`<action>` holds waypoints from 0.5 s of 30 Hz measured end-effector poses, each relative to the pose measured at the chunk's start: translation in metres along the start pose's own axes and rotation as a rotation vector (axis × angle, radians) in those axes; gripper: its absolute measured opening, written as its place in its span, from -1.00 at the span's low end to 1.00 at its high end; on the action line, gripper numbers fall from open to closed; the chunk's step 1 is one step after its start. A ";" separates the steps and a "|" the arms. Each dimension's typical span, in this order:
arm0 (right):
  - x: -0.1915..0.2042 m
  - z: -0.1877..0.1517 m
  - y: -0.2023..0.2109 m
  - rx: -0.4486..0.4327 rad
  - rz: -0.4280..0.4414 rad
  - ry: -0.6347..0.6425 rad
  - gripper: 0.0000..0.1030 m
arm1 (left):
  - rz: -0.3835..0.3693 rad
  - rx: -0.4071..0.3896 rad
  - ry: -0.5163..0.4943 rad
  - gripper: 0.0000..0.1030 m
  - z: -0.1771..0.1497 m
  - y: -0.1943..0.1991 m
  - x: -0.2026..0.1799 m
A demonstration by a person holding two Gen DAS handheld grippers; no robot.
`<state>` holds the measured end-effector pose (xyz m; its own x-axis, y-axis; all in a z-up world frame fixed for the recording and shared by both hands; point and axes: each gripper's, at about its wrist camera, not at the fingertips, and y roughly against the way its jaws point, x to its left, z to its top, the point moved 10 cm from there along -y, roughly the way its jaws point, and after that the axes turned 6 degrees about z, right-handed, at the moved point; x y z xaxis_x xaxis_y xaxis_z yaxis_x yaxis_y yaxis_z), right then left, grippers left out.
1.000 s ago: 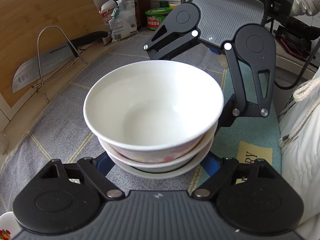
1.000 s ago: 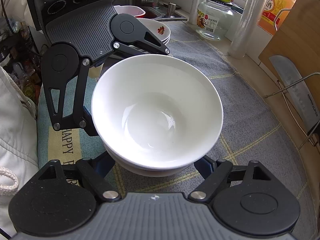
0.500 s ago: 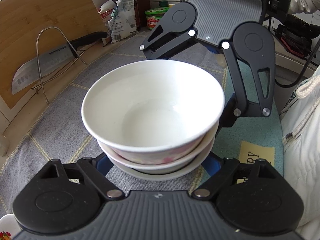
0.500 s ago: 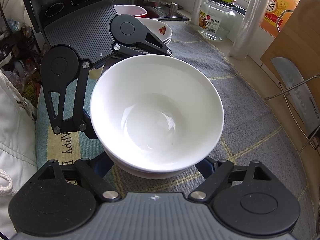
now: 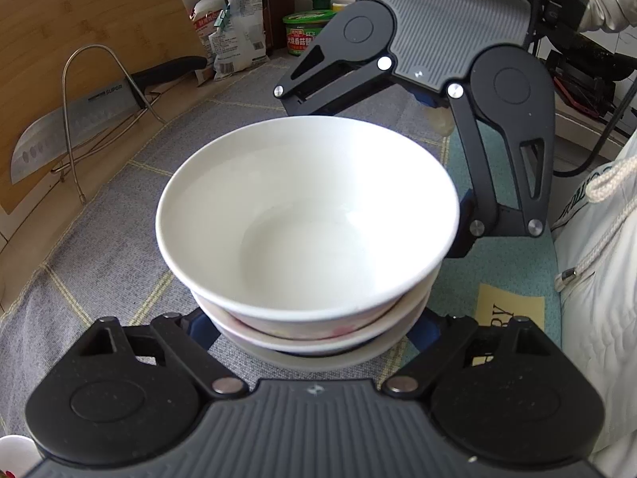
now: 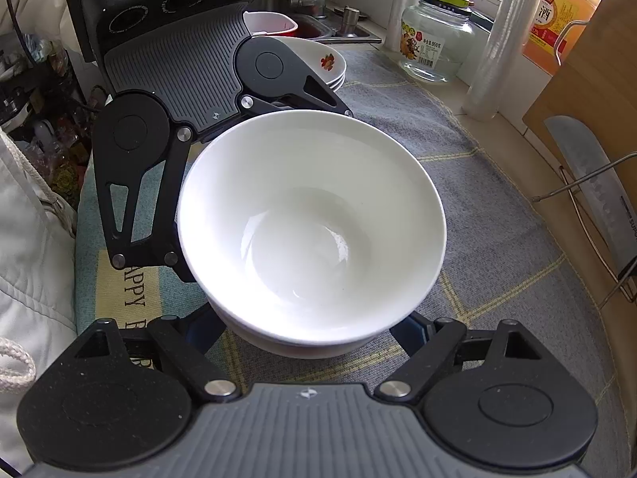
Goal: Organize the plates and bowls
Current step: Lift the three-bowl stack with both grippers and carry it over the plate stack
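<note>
Left wrist view: bowl stack [image 5: 310, 263] cradled between left gripper [image 5: 314, 318] and right gripper [image 5: 418, 183], both spread wide; lift level, evenly.

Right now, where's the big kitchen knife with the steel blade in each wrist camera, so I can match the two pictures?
Left wrist view: the steel-bladed kitchen knife lies at the far left, leaning on the wooden cutting board, behind the wire rack.
Right wrist view: the same knife is at the far right edge, again against the board.
Shared landmark: the stack of white bowls sits at the centre of both views.
</note>
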<state>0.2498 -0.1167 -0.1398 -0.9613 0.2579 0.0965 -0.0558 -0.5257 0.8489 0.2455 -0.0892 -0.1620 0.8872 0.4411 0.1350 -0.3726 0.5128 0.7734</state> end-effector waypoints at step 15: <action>0.017 0.024 0.012 -0.009 0.014 0.043 0.76 | 0.044 0.005 0.027 0.76 -0.003 0.034 0.001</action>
<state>0.2391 -0.0985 -0.1156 -0.9728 0.2153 0.0859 -0.0442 -0.5361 0.8430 0.2333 -0.0690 -0.1374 0.8624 0.4829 0.1520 -0.4095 0.4888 0.7703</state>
